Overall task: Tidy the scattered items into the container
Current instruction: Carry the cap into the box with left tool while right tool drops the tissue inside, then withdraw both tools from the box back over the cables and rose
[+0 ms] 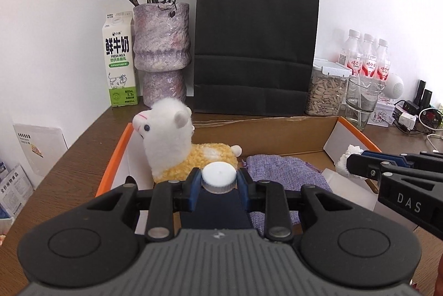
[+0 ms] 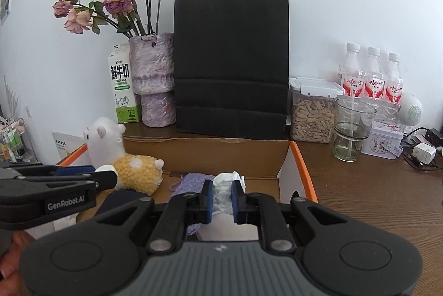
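Observation:
An open cardboard box (image 1: 116, 154) with orange rims sits on the brown table. Inside it lie a white-and-yellow alpaca plush (image 1: 177, 146) and a purple woven pouch (image 1: 279, 171). My left gripper (image 1: 218, 179) is shut on the white cap of a dark blue bottle (image 1: 218, 207), low over the box beside the plush. My right gripper (image 2: 223, 193) is shut on a crumpled white tissue (image 2: 224, 185) over the box's right part, above the pouch (image 2: 191, 182). The right wrist view shows the left gripper (image 2: 110, 175) coming in from the left, in front of the plush (image 2: 133, 171).
Behind the box stand a black paper bag (image 1: 254, 46), a purple vase (image 1: 162, 52) of dried roses and a milk carton (image 1: 119, 60). To the right are a seed jar (image 2: 311, 113), a glass (image 2: 351, 130), three bottles (image 2: 371, 74), a tin (image 2: 383, 139) and cables (image 2: 420, 152).

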Motion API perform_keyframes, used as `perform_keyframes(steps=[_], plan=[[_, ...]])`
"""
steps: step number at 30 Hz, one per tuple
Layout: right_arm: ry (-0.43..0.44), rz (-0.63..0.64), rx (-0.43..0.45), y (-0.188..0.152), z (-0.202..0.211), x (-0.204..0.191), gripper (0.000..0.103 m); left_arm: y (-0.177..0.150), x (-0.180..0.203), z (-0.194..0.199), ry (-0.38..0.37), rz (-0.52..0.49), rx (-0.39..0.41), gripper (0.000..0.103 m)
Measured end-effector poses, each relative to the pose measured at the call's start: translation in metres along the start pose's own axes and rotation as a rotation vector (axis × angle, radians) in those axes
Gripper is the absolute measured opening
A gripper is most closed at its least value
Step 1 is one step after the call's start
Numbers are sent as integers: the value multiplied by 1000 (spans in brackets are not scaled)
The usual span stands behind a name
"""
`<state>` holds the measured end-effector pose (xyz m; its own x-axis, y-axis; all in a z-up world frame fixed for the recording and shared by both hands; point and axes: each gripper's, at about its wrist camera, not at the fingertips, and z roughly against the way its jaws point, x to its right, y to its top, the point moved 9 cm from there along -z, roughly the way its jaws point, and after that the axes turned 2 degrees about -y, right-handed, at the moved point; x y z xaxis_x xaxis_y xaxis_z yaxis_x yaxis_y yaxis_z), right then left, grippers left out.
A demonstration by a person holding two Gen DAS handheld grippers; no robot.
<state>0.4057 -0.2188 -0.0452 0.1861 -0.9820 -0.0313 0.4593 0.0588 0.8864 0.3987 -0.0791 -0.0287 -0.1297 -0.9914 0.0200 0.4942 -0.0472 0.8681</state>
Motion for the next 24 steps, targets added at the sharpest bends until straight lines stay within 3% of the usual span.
perform_keyframes(steps=[2,3,4,6,9,14,24], plan=[[-1,-3,-3,2,4,0,27,2,0,6,17,-15,8,53],[0,-6,-4,4,6,1,49,5,-1,10,30,-15,21,83],[2,-8,0,6,8,1,63,8,-3,16,59,-12,44,96],[-16,-16,22,11,16,4,97,16,-9,27,123,-14,94,103],[-22,-33,63,20,29,5,101,23,-15,40,134,10,116,103],[-7,-17,98,26,42,-2,103,28,-15,50,90,33,148,103],[-23,2,115,25,52,-6,103,21,-12,54,96,23,156,103]])
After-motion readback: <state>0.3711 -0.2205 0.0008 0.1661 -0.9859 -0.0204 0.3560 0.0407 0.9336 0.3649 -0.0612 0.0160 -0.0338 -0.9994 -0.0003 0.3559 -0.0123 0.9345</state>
